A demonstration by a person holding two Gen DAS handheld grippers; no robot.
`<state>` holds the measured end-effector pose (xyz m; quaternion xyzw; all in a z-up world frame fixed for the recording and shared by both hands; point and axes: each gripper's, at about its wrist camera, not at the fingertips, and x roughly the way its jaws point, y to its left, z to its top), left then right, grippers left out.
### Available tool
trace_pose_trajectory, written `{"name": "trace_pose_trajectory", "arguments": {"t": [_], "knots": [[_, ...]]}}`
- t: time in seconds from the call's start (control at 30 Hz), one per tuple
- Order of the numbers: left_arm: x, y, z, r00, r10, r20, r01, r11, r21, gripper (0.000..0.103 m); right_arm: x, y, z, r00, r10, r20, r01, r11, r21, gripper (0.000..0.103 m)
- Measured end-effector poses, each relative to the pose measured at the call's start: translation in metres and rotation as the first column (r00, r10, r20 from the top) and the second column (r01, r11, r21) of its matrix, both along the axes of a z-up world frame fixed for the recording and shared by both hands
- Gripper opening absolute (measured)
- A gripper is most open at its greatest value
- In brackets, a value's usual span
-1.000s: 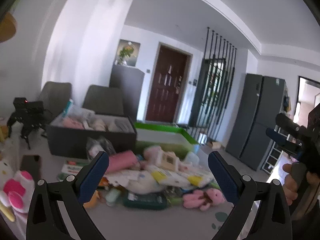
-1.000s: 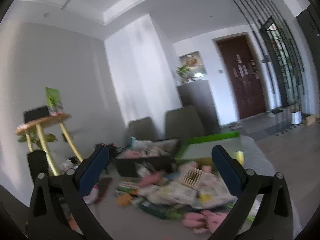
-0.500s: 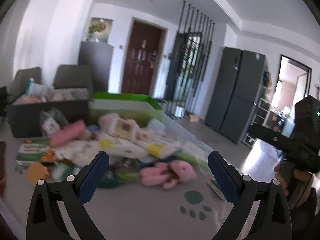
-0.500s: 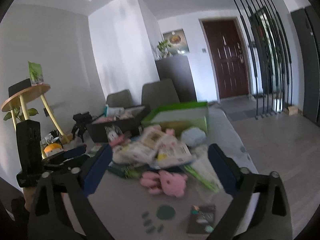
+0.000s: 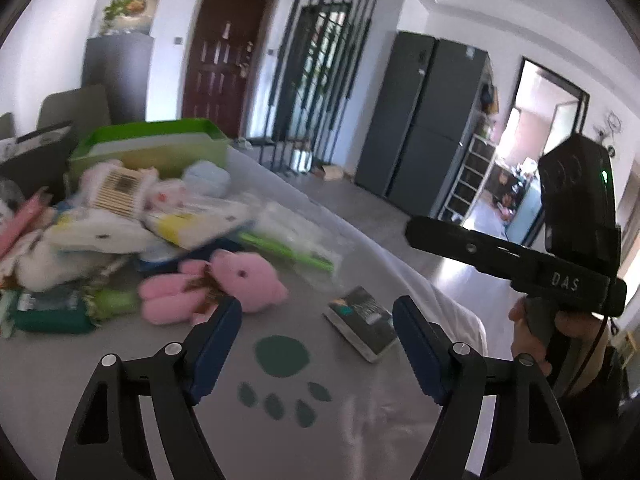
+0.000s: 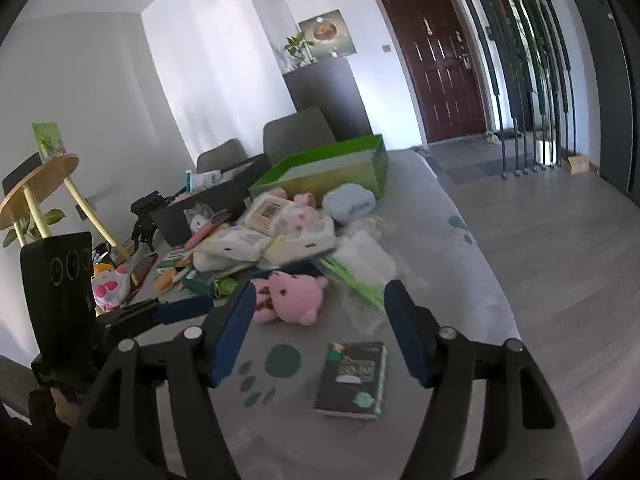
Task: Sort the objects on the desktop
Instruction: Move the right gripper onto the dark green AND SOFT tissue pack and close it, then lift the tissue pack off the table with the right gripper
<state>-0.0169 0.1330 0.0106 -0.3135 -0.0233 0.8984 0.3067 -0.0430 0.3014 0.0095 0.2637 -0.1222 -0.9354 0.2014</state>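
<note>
A heap of mixed objects lies on a grey table: a pink plush toy [image 5: 232, 280] [image 6: 294, 298], white packets [image 5: 188, 220] and a green stick [image 5: 288, 252]. A dark book [image 5: 360, 322] [image 6: 354, 378] lies alone near the front edge. My left gripper [image 5: 316, 316] hovers over the cloth between plush and book, its jaws closing with nothing between them. My right gripper [image 6: 319, 300] hangs above plush and book, its jaws also closing on nothing. A hand holds the right gripper [image 5: 424, 236] at the right of the left wrist view.
A green tray [image 5: 148, 148] [image 6: 332, 168] and a black box [image 6: 208, 204] of items stand behind the heap. A green paw print [image 5: 282, 360] marks the cloth. The table edge [image 5: 452, 308] drops to the floor on the right. Pink toys [image 6: 108, 286] lie far left.
Both grippers came down and swung toward the table's right end, bringing the plush and the dark book close. Both pairs of jaws have narrowed.
</note>
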Motion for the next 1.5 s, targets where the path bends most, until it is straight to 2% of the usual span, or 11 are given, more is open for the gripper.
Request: {"name": "trace_pose_trajectory", "arguments": {"t": [0.27, 0.3, 0.33, 0.37, 0.63, 0.77, 1.1, 1.23, 1.33, 1.5], "knots": [[-0.003, 0.026, -0.018, 0.997, -0.043, 0.061, 0.043, 0.999, -0.013, 0.078, -0.005, 0.008, -0.019, 0.997, 0.007, 0.073, -0.009, 1.0, 0.025, 0.067], [-0.003, 0.028, -0.02, 0.997, -0.044, 0.067, 0.046, 0.999, -0.017, 0.077, -0.007, 0.008, -0.022, 0.996, 0.007, 0.084, -0.009, 1.0, 0.022, 0.067], [-0.004, 0.03, -0.022, 0.996, -0.048, 0.075, 0.05, 0.999, -0.021, 0.07, -0.007, 0.01, -0.023, 0.996, 0.007, 0.09, -0.008, 1.0, 0.019, 0.067], [-0.004, 0.031, -0.024, 0.995, -0.049, 0.082, 0.051, 0.998, -0.024, 0.067, -0.008, 0.011, -0.026, 0.995, 0.008, 0.099, -0.009, 1.0, 0.016, 0.065], [-0.01, 0.038, -0.032, 0.991, -0.064, 0.118, 0.068, 0.997, -0.029, 0.066, -0.019, 0.011, -0.043, 0.985, 0.038, 0.168, -0.039, 0.999, 0.003, 0.056], [-0.013, 0.043, -0.037, 0.986, -0.091, 0.143, 0.096, 0.995, -0.028, 0.056, -0.023, 0.009, -0.049, 0.976, 0.055, 0.211, -0.053, 0.998, -0.013, 0.048], [-0.013, 0.047, -0.047, 0.974, -0.126, 0.189, 0.132, 0.991, -0.016, 0.056, -0.03, 0.005, -0.063, 0.955, 0.089, 0.281, -0.077, 0.996, -0.053, 0.044], [-0.013, 0.057, -0.049, 0.969, -0.134, 0.206, 0.144, 0.989, -0.035, 0.056, -0.032, 0.001, -0.067, 0.946, 0.11, 0.305, -0.092, 0.993, -0.072, 0.042], [-0.011, 0.062, -0.048, 0.973, -0.126, 0.194, 0.14, 0.988, -0.061, 0.056, -0.033, 0.0, -0.068, 0.946, 0.095, 0.309, -0.08, 0.995, -0.06, 0.041], [-0.009, 0.061, -0.046, 0.975, -0.127, 0.184, 0.14, 0.989, -0.057, 0.056, -0.03, 0.0, -0.063, 0.948, 0.088, 0.305, -0.075, 0.996, -0.056, 0.041]]}}
